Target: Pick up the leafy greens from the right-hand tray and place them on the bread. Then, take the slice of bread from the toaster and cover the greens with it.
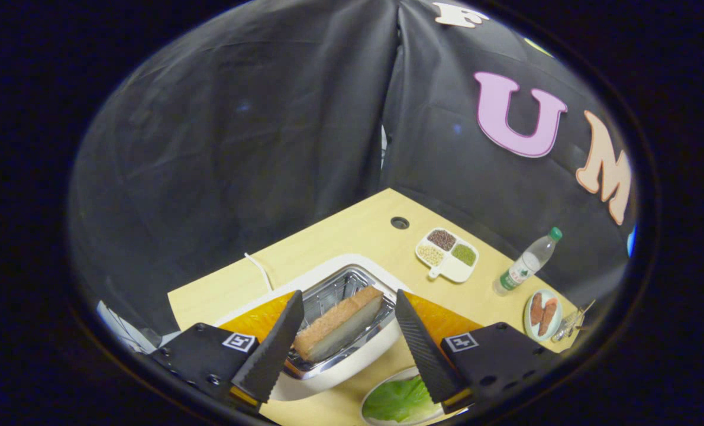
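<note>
Your claw hangs released, fingers spread either side of the slice of bread standing in the toaster on the table. It looks light, stiff and crumbly: pinch its broad faces near the top edge, gently. The leafy greens lie on a plate just beside.

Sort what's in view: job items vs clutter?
Job: bread slice in the toaster, between the open claw fingers; leafy greens on a plate.
Clutter: divided dish of beans, water bottle, plate of sausages.
</note>
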Available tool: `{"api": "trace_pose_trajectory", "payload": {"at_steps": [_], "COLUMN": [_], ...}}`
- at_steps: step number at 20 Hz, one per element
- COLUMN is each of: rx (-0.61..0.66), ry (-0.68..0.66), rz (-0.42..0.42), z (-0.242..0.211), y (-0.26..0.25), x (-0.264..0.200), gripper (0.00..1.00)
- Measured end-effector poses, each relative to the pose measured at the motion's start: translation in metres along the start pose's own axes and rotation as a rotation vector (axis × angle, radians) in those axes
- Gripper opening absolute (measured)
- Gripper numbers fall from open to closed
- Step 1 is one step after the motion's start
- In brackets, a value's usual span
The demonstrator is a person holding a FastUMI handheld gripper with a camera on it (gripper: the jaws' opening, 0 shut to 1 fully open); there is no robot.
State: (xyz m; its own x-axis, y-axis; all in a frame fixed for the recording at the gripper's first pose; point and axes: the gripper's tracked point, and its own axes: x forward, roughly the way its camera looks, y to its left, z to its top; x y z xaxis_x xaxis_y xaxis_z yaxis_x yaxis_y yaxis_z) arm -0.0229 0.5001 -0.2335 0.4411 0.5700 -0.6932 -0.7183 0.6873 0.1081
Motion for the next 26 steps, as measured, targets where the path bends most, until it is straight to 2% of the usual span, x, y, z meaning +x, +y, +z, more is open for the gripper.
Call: {"api": "trace_pose_trajectory", "payload": {"at_steps": [2, 5, 9, 11, 14, 22, 26], "rx": [0.021, 0.066, 0.088, 0.141, 0.205, 0.300, 0.392], "ry": [0.034, 0.073, 0.092, 0.125, 0.110, -0.011, -0.075], "rz": [0.028, 0.058, 0.045, 0.085, 0.101, 0.134, 0.155], "z": [-0.005, -0.011, -0.013, -0.017, -0.011, 0.011, 0.016], "y": [0.004, 0.008, 0.003, 0.008, 0.004, -0.015, -0.031], "x": [0.004, 0.002, -0.001, -0.005, -0.013, -0.051, -0.068], "gripper": [1.00, 0.72, 0.36, 0.18, 0.07, 0.07, 0.06]}}
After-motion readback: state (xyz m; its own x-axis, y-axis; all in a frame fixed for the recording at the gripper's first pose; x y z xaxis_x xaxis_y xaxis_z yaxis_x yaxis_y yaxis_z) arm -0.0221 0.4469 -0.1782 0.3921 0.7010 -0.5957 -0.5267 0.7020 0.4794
